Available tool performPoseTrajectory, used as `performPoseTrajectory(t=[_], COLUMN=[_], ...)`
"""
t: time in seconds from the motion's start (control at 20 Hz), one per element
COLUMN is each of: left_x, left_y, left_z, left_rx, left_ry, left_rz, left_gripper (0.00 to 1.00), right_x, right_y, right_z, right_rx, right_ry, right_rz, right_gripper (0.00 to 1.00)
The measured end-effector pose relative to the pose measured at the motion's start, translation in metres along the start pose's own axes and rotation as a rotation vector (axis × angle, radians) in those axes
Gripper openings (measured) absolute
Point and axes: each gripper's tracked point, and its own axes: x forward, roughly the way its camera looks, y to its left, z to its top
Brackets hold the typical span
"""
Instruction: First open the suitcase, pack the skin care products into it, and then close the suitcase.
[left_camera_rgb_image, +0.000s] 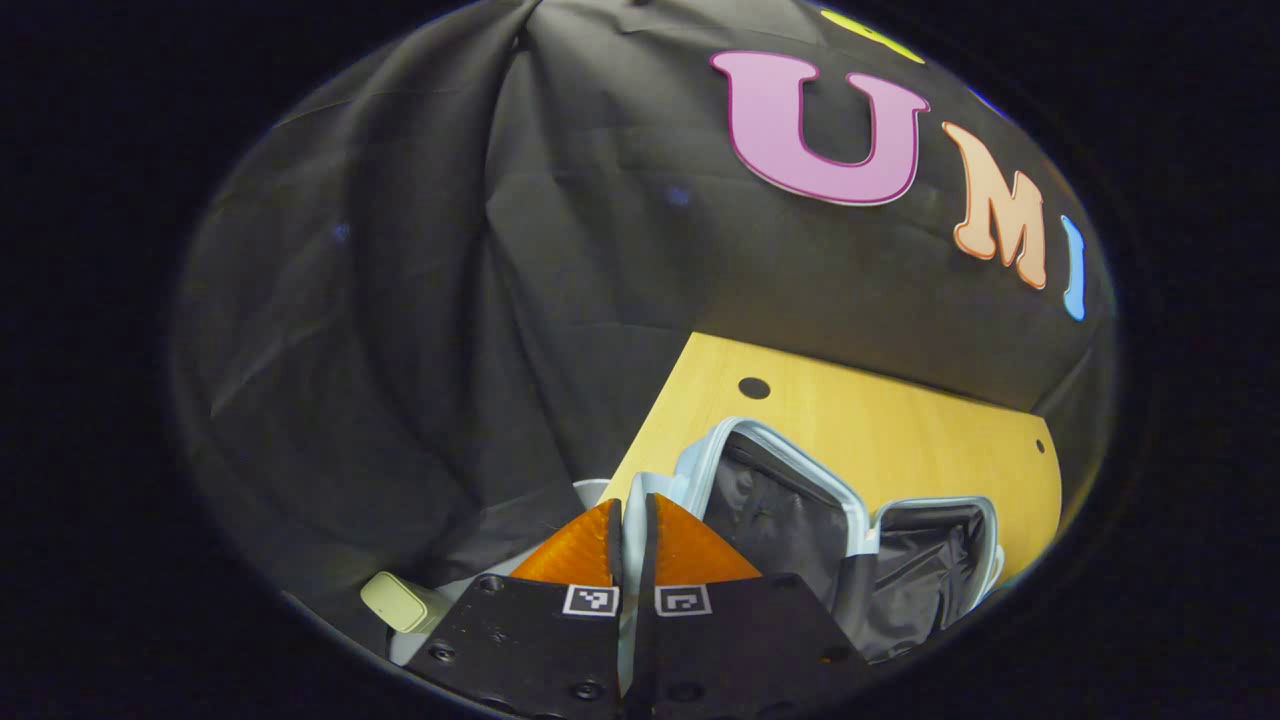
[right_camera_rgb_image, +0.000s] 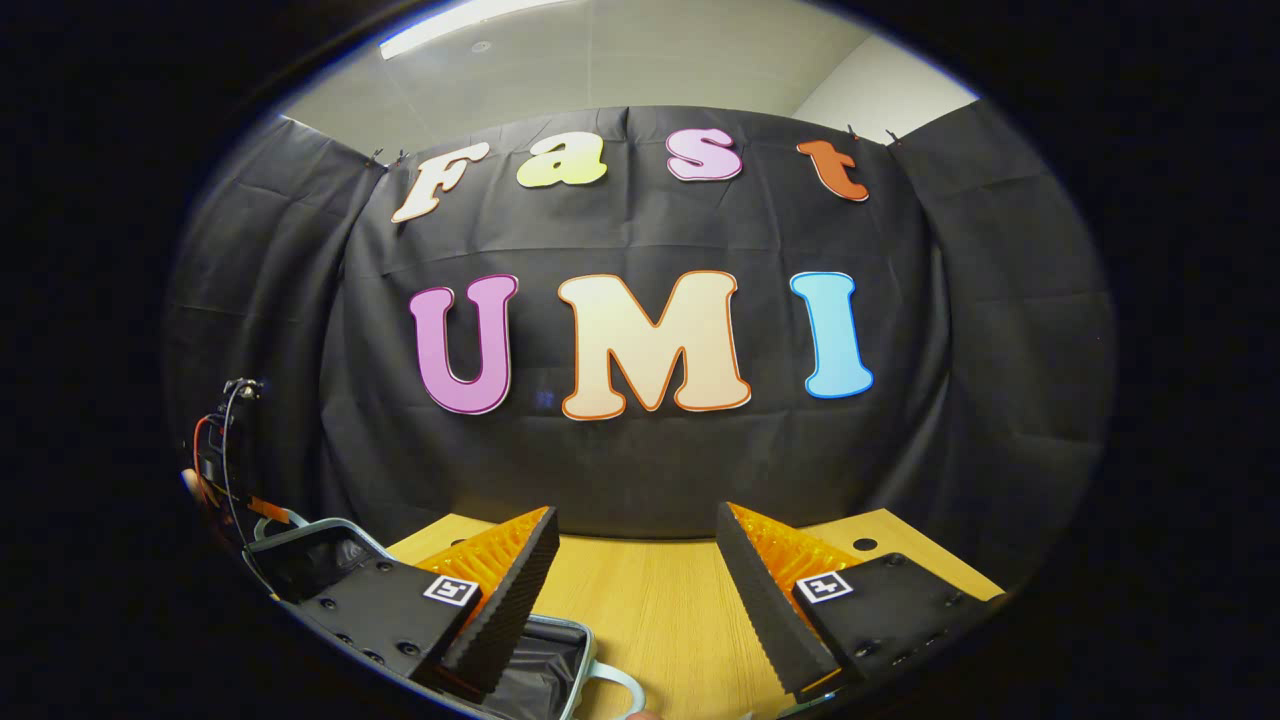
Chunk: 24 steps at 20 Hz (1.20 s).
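Left gripper (left_camera_rgb_image: 630, 525) clenched, fingers nearly touching, a thin pale sliver between them; cannot tell if anything is pinched there. Right gripper (right_camera_rgb_image: 635, 570) released, fingers wide apart, nothing between.

Suitcase (left_camera_rgb_image: 800, 500) lies open on the desk (left_camera_rgb_image: 880, 420), both halves up: pale blue rim, dark fabric lining inside. In the left gripper view it sits just beyond the fingertips, towards the desk's near edge. In the right gripper view one half shows at the lower left, its handle (right_camera_rgb_image: 615, 685) at the bottom.

Small pale yellowish container (left_camera_rgb_image: 400, 600), likely a skin care product, sits left of the left gripper on something pale; base hidden.

Judgement: opening done, packing under way. Container looks light, rigid, smooth, so may slip; grip across its flat sides. Shell looks stiff, lining soft; for closing, take the lid half by its rim.
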Motion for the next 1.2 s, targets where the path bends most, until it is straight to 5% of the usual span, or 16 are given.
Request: performPoseTrajectory(t=[0.55, 0.6, 0.8, 1.2], left_x=[0.051, 0.051, 0.039, -0.062], left_y=[0.042, 0.048, 0.044, -0.017], left_z=[-0.075, -0.072, -0.047, 0.03], left_rx=[-0.061, -0.044, -0.063, -0.078], left_ry=[0.144, 0.128, 0.0, -0.344], left_rz=[0.118, 0.151, 0.195, 0.228], left_gripper=[0.01, 0.05, 1.0, 0.95], right_x=[0.005, 0.004, 0.005, -0.01], right_y=[-0.014, -0.015, -0.022, -0.071], right_z=[-0.01, -0.01, -0.006, 0.011], right_rx=[-0.005, -0.008, -0.026, -0.019], right_ry=[0.038, 0.039, 0.032, -0.004], right_rz=[-0.025, -0.024, -0.012, 0.008], right_gripper=[1.0, 0.99, 1.0, 1.0])
